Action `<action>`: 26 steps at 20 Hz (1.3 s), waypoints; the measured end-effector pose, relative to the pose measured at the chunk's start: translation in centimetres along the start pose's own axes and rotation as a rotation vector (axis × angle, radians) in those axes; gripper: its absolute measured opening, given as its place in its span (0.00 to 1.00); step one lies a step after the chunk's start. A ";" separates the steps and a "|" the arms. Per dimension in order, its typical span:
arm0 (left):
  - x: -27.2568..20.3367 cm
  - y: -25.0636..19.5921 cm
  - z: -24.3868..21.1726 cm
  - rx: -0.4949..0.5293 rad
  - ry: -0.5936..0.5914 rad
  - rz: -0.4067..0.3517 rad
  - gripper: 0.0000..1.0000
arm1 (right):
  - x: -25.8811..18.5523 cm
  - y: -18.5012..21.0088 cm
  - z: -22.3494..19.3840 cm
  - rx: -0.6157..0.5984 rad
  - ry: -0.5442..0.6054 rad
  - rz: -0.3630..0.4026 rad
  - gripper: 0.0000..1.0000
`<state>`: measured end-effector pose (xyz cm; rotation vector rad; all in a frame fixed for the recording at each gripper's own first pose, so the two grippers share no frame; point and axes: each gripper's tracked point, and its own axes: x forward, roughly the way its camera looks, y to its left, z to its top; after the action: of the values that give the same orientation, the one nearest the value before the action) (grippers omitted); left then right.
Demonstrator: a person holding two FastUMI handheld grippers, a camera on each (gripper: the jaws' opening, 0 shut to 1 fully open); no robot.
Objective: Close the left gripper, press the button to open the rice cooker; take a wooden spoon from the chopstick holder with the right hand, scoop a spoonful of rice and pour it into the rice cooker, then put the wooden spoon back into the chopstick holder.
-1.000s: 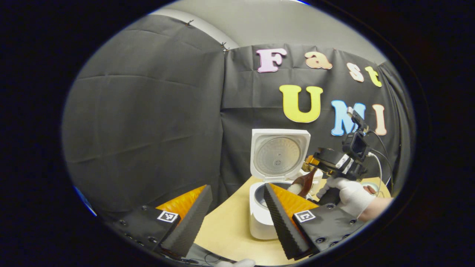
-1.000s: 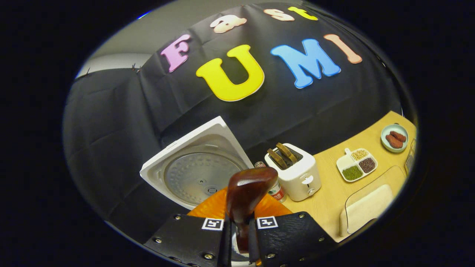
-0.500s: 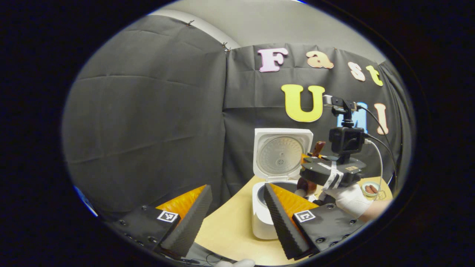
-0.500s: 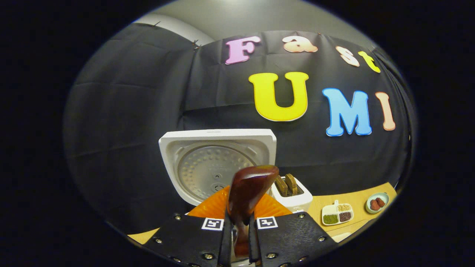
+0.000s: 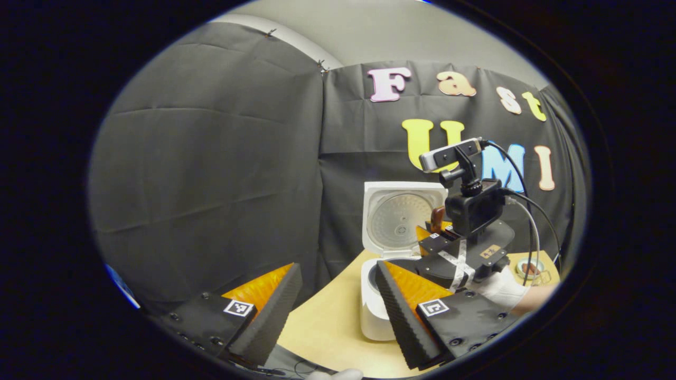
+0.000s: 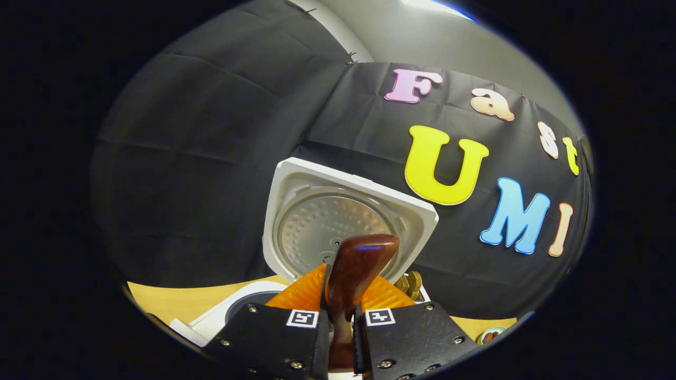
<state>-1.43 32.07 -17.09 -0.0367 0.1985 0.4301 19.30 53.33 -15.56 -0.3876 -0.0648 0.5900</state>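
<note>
- While my right gripper (image 6: 341, 338) clamps the dark brown wooden spoon (image 6: 353, 279) by its handle, the left gripper (image 5: 332, 311) idles wide open, empty.
- Beyond, the white rice cooker (image 5: 372, 306) stands open on the counter (image 5: 327, 327); pouring looks about done, returning the spoon remains.

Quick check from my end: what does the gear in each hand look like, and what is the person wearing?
Left gripper: black bolted plates with square black-and-white markers, and ridged wedge-shaped jaws. Right gripper: the same black plates and markers, a boxy black camera on top with a silver bar above it, black and white cables trailing off, white tape strips. Its hand wears a white knit glove.
</note>
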 end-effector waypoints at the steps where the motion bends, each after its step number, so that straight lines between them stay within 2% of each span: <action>1: 0.1 -0.1 0.0 -0.001 0.000 0.000 0.95 | 0.0 -0.1 -0.1 0.005 0.004 0.000 0.18; 4: 0.2 -0.6 0.3 0.004 0.000 -0.005 0.95 | 0.0 -0.5 0.3 0.064 0.005 0.001 0.18; 8: 0.5 -0.5 0.5 0.004 -0.001 -0.005 0.95 | 0.2 -2.0 1.2 0.304 0.017 0.018 0.18; 9: 0.5 -0.7 0.5 0.003 0.000 -0.007 0.95 | 0.0 -2.3 1.2 0.392 0.028 0.030 0.18; 11: 0.5 -0.9 0.8 0.006 -0.004 -0.012 0.95 | -0.5 -3.7 0.8 0.645 0.058 0.034 0.18; 13: 0.7 -1.7 1.2 0.015 -0.012 -0.028 0.95 | -0.6 -6.1 -0.4 0.881 0.079 0.010 0.18; 14: 0.7 -2.3 1.6 0.023 -0.017 -0.040 0.95 | -0.9 -7.8 -0.6 0.939 0.072 -0.010 0.18; 18: 1.1 -5.0 2.3 0.027 -0.028 -0.093 0.97 | -3.4 -14.2 -0.8 0.994 0.046 -0.098 0.18; 19: 1.1 -5.8 2.5 0.026 -0.029 -0.106 0.95 | -4.1 -15.8 -1.3 1.005 0.040 -0.124 0.18; 26: 0.6 -13.7 3.7 0.042 -0.057 -0.226 0.95 | -11.0 -29.6 -7.3 0.947 0.018 -0.354 0.18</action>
<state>5.54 20.13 -13.71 -0.0054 0.1455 0.2010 27.12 22.26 -10.70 0.5318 0.1609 0.2159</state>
